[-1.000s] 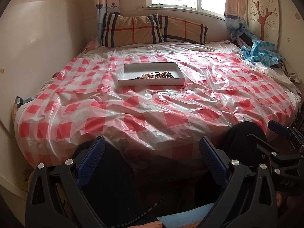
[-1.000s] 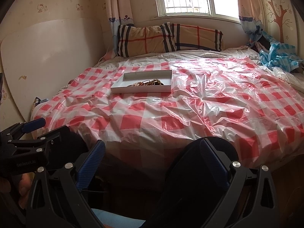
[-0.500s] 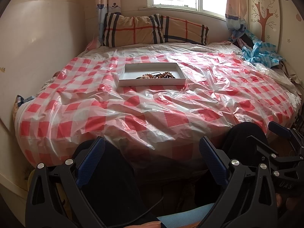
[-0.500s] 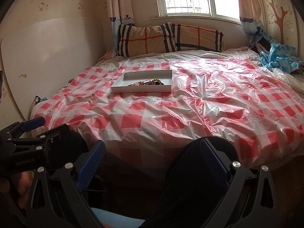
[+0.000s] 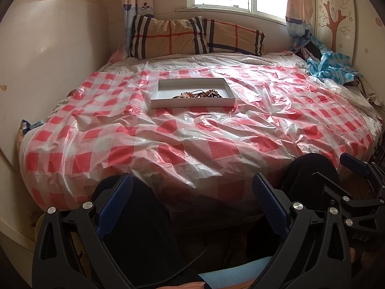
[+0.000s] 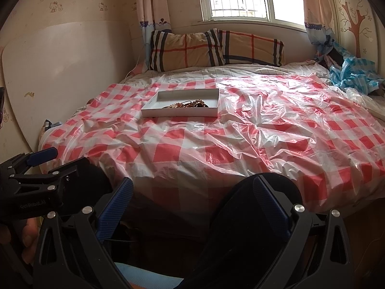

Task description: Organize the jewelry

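A shallow white tray (image 5: 163, 101) (image 6: 154, 112) lies in the middle of the bed, far ahead of both grippers. A tangled heap of brown and dark beaded jewelry (image 5: 198, 94) (image 6: 186, 104) rests inside it toward the near right side. My left gripper (image 5: 192, 187) is open and holds nothing; it hangs low before the bed's near edge, over a person's dark-clothed knees. My right gripper (image 6: 192, 190) is open too, equally low and empty. Each gripper shows at the edge of the other's view.
A red-and-white checked plastic sheet (image 5: 216, 149) (image 6: 240, 144) covers the bed, crinkled. Plaid pillows (image 5: 192, 36) (image 6: 216, 48) lean under the window. Blue crumpled plastic (image 5: 332, 68) (image 6: 353, 72) lies at the far right. A pale board (image 6: 60, 72) stands along the left wall.
Both views have risen slightly and drifted a little; the tray and jewelry lie as before, and both grippers stay open.
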Tool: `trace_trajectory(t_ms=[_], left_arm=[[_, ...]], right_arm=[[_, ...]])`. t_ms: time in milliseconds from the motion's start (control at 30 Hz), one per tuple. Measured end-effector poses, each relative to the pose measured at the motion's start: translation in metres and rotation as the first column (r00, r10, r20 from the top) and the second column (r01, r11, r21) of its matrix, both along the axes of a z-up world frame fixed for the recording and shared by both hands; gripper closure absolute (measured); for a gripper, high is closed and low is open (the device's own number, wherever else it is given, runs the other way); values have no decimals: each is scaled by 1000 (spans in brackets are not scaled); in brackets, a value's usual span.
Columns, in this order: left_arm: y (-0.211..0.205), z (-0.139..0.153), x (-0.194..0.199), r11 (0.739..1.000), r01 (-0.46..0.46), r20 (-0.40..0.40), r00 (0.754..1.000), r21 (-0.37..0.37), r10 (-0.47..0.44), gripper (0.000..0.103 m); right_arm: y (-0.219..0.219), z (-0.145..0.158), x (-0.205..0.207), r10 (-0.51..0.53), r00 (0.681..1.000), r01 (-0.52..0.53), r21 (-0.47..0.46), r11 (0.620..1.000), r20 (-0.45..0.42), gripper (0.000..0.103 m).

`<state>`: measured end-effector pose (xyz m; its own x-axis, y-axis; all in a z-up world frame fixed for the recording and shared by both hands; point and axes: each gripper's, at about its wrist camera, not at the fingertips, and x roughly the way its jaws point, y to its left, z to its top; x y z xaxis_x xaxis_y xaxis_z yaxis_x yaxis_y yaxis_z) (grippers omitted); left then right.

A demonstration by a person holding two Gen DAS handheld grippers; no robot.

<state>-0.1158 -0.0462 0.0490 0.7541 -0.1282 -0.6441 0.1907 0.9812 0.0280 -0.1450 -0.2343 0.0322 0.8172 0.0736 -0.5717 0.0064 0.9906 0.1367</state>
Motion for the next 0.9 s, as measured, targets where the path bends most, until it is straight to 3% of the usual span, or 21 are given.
trace_trajectory(t_ms=[900], left_arm=[[-2,0,-2,1000,-3,-3,1000,-9,2,8]], right_arm=[[0,-1,-2,3,1000,-3,-10,1000,4,8]])
